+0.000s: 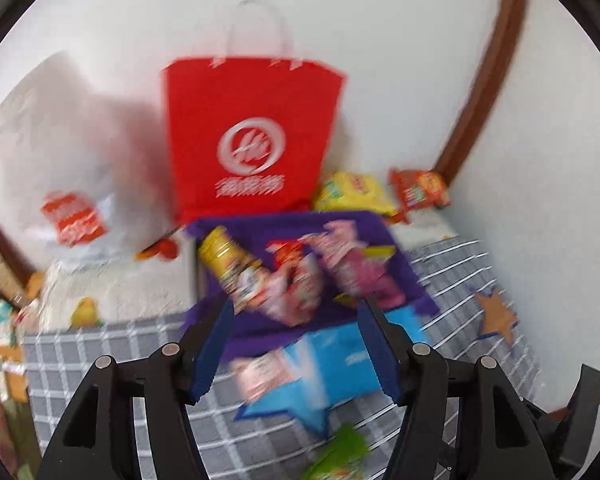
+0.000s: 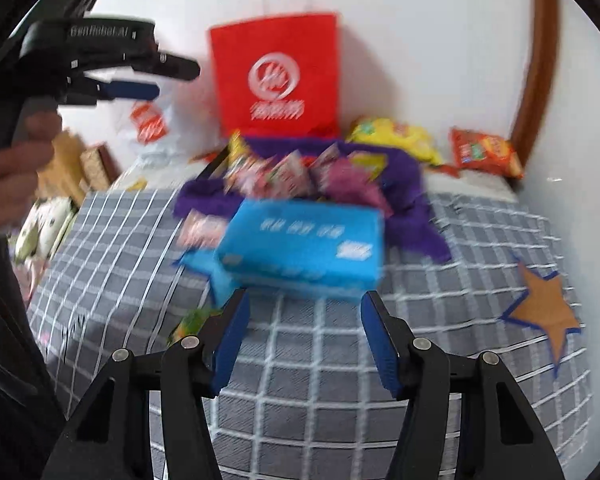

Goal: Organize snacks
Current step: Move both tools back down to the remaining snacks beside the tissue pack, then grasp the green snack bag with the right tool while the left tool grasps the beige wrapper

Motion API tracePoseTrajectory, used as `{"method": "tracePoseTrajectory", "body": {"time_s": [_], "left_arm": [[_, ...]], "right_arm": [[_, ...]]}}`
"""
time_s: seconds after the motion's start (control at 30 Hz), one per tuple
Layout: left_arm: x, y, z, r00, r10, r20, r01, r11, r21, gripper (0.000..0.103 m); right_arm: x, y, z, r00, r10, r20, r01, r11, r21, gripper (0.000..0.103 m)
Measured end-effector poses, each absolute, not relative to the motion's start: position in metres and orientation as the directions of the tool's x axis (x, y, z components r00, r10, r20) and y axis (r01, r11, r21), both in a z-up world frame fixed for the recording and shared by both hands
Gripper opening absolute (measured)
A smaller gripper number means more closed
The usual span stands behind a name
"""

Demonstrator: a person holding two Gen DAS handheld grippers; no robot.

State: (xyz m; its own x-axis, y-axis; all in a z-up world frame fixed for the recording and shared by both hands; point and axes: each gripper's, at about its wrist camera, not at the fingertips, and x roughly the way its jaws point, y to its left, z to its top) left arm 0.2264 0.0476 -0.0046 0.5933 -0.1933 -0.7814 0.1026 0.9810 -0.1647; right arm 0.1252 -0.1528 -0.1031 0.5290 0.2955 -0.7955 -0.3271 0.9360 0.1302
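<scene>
A purple fabric bin [image 1: 414, 280] on the grey checked bedspread [image 2: 300, 380] holds a yellow can [image 1: 228, 268] and several red and pink snack packets [image 1: 296, 280]. In front of it lies a blue pack [image 2: 304, 248], with a pink packet [image 2: 200, 230] at its left end. My left gripper [image 1: 296, 312] hovers open over the bin's near edge, with nothing between its fingers. My right gripper [image 2: 305, 300] is open just short of the blue pack, apart from it. In the right wrist view the left gripper [image 2: 160, 80] shows at upper left, held by a hand [image 2: 16, 160].
A red paper bag [image 1: 252, 136] stands against the white wall behind the bin. A yellow chip bag [image 2: 392, 136] and an orange one [image 2: 484, 152] lie to its right. A white plastic bag [image 1: 72, 220] sits left, a green packet [image 1: 340, 456] near me. Boxes crowd the left bed edge.
</scene>
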Motion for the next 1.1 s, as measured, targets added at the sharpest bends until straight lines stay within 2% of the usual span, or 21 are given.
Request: {"method": "tracePoseTrajectory", "body": {"time_s": [0.13,0.3,0.6,0.67,0.77,0.97,1.1], "left_arm": [[0.212,0.077,-0.020,0.567,-0.157,-0.809,0.051,0.987,-0.155,0.062],[0.198,0.099,-0.037,0.535,-0.133,-0.834,0.006,0.988,-0.154,0.062],[0.185,0.103,-0.065,0.497,-0.113,-0.860,-0.026,0.989,-0.145,0.062],[0.186,0.100,-0.076,0.482,-0.116,-0.868,-0.030,0.988,-0.149,0.062],[0.189,0.094,-0.091,0.467,-0.113,-0.877,-0.034,0.989,-0.146,0.062],[0.212,0.082,-0.125,0.424,-0.122,-0.897,-0.069,0.984,-0.167,0.062],[0.227,0.074,-0.146,0.416,-0.135,-0.899,-0.098,0.977,-0.192,0.062]], "right_arm": [[0.122,-0.128,-0.128,0.440,0.382,-0.813,-0.367,0.903,0.225,0.058],[0.115,-0.101,-0.141,0.399,0.462,-0.792,-0.400,0.865,0.303,0.058],[0.127,-0.064,-0.181,0.376,0.381,-0.845,-0.385,0.893,0.231,0.058],[0.129,-0.065,-0.184,0.379,0.385,-0.842,-0.389,0.892,0.232,0.055],[0.130,-0.072,-0.182,0.393,0.398,-0.829,-0.402,0.885,0.234,0.047],[0.130,-0.109,-0.168,0.445,0.402,-0.800,-0.421,0.883,0.209,0.045],[0.136,-0.148,-0.162,0.501,0.353,-0.790,-0.384,0.909,0.163,0.045]]}}
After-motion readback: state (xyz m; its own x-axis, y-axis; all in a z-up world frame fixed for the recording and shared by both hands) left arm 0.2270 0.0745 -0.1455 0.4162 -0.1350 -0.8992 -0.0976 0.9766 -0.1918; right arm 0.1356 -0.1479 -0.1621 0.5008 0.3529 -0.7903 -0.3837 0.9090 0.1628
